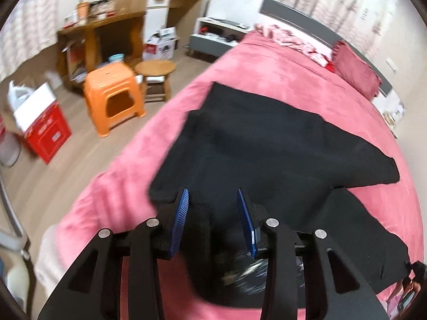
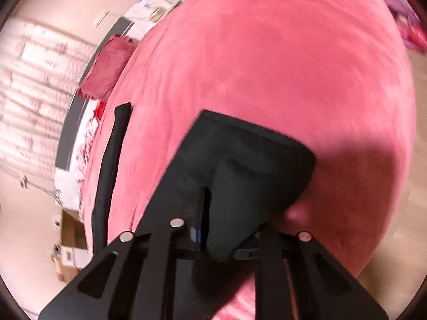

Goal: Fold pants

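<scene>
On the pink bed [image 1: 240,61], black pants [image 1: 267,138] are lying partly folded; left gripper [image 1: 213,200] is hovering spread, holding nothing; right gripper [image 2: 226,213] is pinching a lifted fold; flattening remains.

The left hand-held gripper [image 1: 212,194] is pointed steeply downward, and its two blue ribbed pads [image 1: 179,222] are held apart with nothing pressed between them. The right hand-held gripper [image 2: 213,200] is also angled downward, and its jaws are closed on a fold of the black fabric pants [image 2: 240,165], by which the pads are largely hidden.
</scene>
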